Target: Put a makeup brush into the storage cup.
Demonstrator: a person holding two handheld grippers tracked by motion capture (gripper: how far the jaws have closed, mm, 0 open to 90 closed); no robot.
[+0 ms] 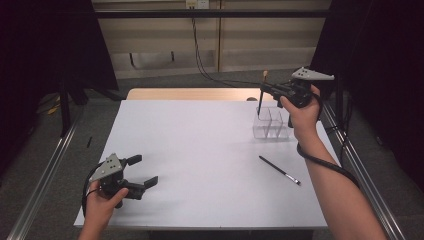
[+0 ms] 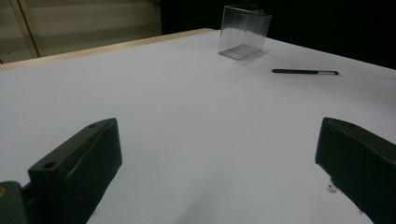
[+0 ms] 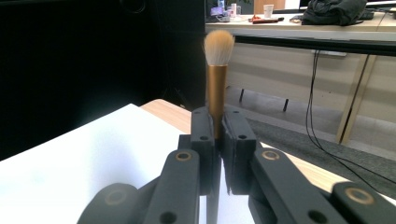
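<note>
My right gripper [image 1: 265, 90] is shut on a makeup brush [image 1: 261, 99] held upright, bristles up, with its dark handle end hanging just over the left cell of a clear two-cell holder [image 1: 270, 123] at the table's back right. In the right gripper view the brush [image 3: 217, 70] shows a gold ferrule and pale bristles rising between the jaws of that gripper [image 3: 219, 135]. A thin black brush [image 1: 279, 170] lies flat in front of the holder. My left gripper [image 1: 142, 171] rests open at the front left with nothing between its jaws; its own view shows the holder [image 2: 243, 31] and thin brush [image 2: 304, 71] far ahead.
The white tabletop [image 1: 200, 150] has wide bare room in its middle and left. A wooden strip [image 1: 195, 94] runs along the far edge. Metal rails [image 1: 360, 165] flank the table, and cables [image 1: 200, 55] hang at the back wall.
</note>
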